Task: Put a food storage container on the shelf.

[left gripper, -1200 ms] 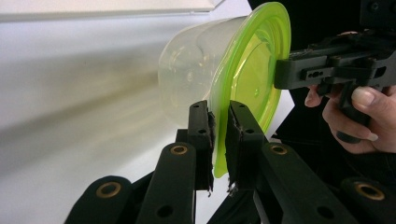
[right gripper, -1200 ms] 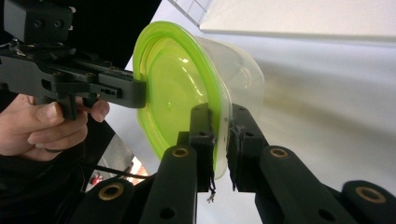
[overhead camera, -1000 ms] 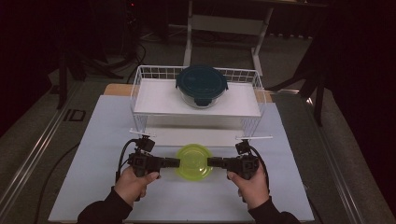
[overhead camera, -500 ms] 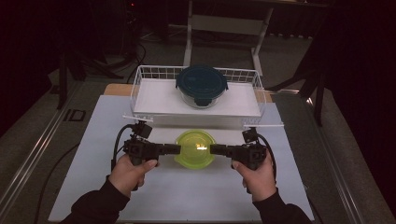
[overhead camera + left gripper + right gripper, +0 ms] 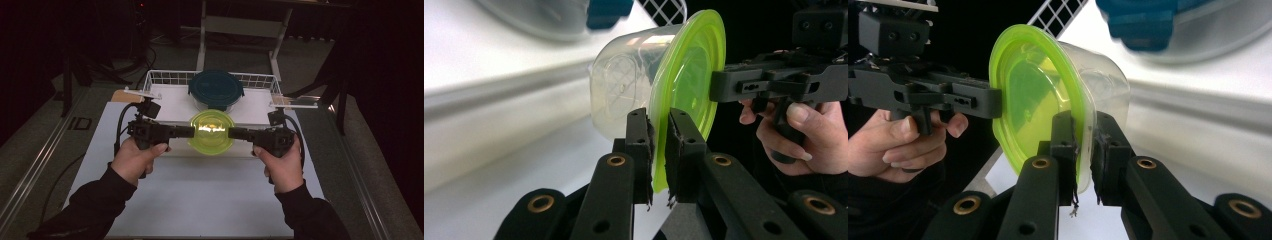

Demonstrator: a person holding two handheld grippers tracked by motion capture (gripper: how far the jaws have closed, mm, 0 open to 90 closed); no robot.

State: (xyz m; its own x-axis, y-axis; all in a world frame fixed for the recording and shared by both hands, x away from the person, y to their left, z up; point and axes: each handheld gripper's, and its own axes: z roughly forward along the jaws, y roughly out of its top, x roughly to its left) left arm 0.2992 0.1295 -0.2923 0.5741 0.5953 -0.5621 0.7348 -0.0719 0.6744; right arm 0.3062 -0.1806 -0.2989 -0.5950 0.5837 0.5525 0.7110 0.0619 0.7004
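The clear plastic tub with the yellow-green lid (image 5: pixel 211 131) sits at the centre of the high view, held off the white table (image 5: pixel 200 200). The left gripper (image 5: pixel 192 131) meets its rim from the frame's left, the right gripper (image 5: pixel 231 133) from the frame's right. Above it in the frame, touching in outline, the round container with the dark teal lid (image 5: pixel 216 90) rests in the white wire basket (image 5: pixel 165 79), which spans the upper middle on the table's far end.

High view looks down; gripper views face inward closely, sharing the container (image 5: pixel 210 131).
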